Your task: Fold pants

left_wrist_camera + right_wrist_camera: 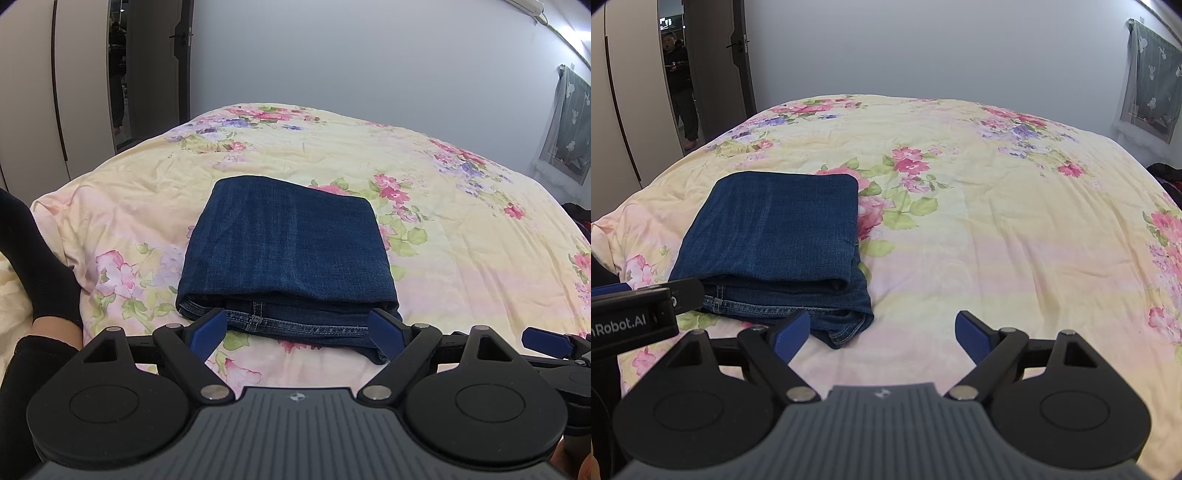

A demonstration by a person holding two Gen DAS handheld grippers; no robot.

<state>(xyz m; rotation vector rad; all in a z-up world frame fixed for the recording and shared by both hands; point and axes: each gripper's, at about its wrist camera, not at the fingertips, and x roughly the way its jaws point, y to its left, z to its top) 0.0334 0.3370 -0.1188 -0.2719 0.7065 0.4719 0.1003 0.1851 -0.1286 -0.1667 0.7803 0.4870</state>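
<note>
The dark blue jeans [284,251] lie folded into a compact rectangle on the floral bedspread [461,229]. My left gripper [295,332] is open and empty, its blue fingertips [208,328] just short of the pile's near edge. In the right wrist view the jeans [768,236] lie to the left. My right gripper [882,332] is open and empty over bare bedspread [997,229], its left fingertip beside the pile's near right corner. The left gripper's body [635,314] shows at that view's left edge.
A white wall stands behind the bed. A wardrobe [37,92] and an open doorway [679,74] with a person standing in it are at the far left. A curtained window [1148,81] is at the right. A black sleeve [40,266] is at the left.
</note>
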